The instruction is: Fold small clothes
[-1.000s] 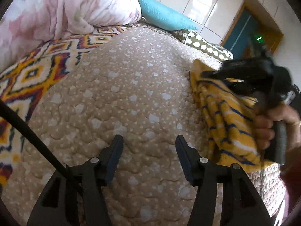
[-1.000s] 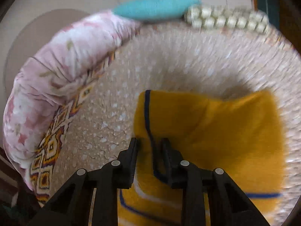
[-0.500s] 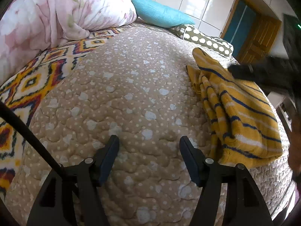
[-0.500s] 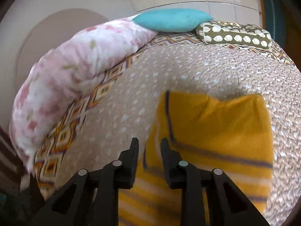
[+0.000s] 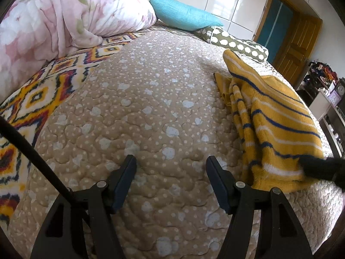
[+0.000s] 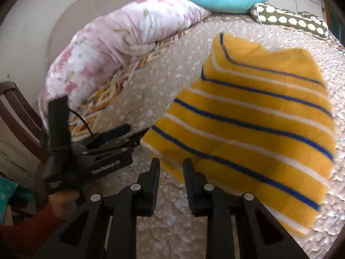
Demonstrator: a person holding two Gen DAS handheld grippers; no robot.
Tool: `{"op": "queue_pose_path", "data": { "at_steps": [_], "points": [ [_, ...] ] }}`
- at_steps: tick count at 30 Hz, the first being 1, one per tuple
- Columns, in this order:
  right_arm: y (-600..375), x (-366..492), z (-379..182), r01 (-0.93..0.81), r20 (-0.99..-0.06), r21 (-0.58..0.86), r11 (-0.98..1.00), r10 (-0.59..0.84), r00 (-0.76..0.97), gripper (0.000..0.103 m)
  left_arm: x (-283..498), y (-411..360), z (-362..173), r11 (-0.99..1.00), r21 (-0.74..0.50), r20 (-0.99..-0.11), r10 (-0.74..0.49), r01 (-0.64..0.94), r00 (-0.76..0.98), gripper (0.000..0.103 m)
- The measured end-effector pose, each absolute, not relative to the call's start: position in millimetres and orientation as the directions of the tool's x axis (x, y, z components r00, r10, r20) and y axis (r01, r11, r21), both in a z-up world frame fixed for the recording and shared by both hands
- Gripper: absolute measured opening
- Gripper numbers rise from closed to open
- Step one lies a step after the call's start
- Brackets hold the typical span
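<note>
The yellow striped garment (image 6: 254, 116) lies folded on the quilted bed cover (image 5: 151, 112), toward the right side of the bed and near the dotted pillow (image 5: 237, 45); its left edge shows several stacked, bunched layers in the left wrist view, so the fold is judged rough rather than finished; the left tongs (image 5: 171, 181) stand wide and empty over bare quilt, well apart from the cloth; the right tongs (image 6: 171, 170) are narrow with a small gap, holding nothing, their tips just beside the near corner of the garment; the picture there is blurred, so contact with the hem cannot be told. To do this step well, the right tongs should pinch the near corner through all layers at once, not only the top one, while the left tongs come across to take the bunched edge; both should lift low and draw the cloth taut before laying it over, so the stripes line up and the loose folds at the left edge flatten instead of rolling under.
</note>
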State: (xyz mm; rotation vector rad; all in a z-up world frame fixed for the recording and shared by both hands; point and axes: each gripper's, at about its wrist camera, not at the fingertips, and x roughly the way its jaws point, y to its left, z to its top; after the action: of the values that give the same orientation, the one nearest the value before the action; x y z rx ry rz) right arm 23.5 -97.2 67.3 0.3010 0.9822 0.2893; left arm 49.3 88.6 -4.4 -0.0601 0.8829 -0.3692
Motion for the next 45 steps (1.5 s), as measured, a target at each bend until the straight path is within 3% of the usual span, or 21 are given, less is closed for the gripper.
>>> {"op": "queue_pose_path", "data": {
  "at_steps": [6,15,23,27,45],
  "points": [
    [-133,66,92,0.019,-0.733,0.346,0.938,0.258,0.629,0.025,49,84,-5,0.943,-0.154,-0.754,-0.305,0.295,0.582,0.067],
    [-144,140,46,0.154,-0.798,0.316,0.936,0.175,0.576,0.026,49,84,-5,0.942,-0.161,-0.752,-0.311,0.296,0.581,0.068],
    [-158,122,71,0.167,-0.758,0.315,0.934,0.142,0.636,0.028,48,84,-5,0.942,-0.157,-0.753,-0.308,0.295,0.582,0.069],
    [-180,109,64,0.229,-0.764,0.356,0.906,0.141,0.63,0.04,48,84,-5,0.942,-0.159,-0.752,-0.309,0.295,0.582,0.069],
    [-222,35,74,0.239,-0.729,0.378,0.894,0.128,0.672,0.044,48,76,-7,0.946,-0.108,-0.769,-0.273,0.304,0.578,0.072]
  ]
}}
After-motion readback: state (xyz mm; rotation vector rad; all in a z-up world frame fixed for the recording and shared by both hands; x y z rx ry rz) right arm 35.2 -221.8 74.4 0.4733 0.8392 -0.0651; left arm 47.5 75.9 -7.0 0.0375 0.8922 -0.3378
